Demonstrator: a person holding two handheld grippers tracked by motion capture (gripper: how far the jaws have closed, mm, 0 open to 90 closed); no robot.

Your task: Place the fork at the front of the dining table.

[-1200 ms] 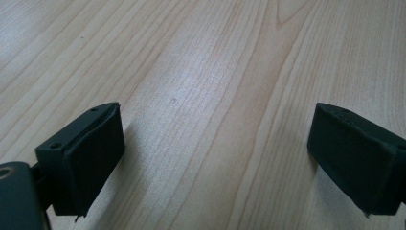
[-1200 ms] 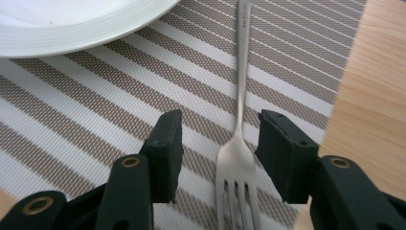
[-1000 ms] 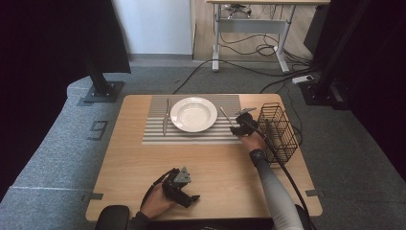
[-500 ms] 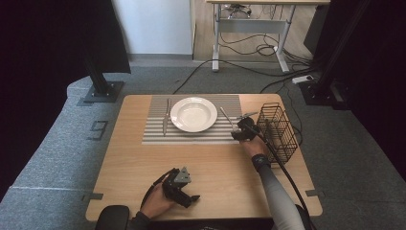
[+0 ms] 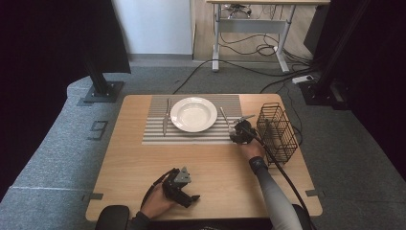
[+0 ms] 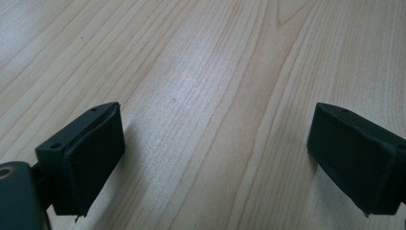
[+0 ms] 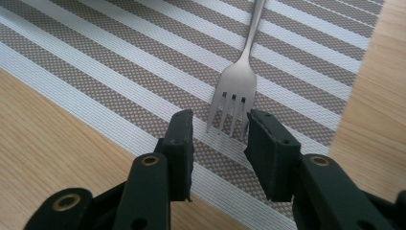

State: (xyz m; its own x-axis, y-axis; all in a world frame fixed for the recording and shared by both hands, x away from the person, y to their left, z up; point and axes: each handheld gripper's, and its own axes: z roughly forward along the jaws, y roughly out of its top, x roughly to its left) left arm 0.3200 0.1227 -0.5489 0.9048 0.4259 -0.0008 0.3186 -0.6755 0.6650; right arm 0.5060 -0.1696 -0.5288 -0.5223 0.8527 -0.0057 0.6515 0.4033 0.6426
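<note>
1. Where the striped placemat (image 7: 143,62) ends, the fork (image 7: 237,84) is seen lying flat, right of the white plate (image 5: 193,114).
2. The right gripper (image 7: 218,136) is held narrowly parted, its jaws flanking the tines without touching them.
3. The left gripper (image 6: 215,148) is held wide apart over the bare wooden table (image 6: 201,57).

Black two-jaw right gripper (image 7: 218,139), brass-ringed screw holes, trailing black cable, grey sleeve, dark wristband
</note>
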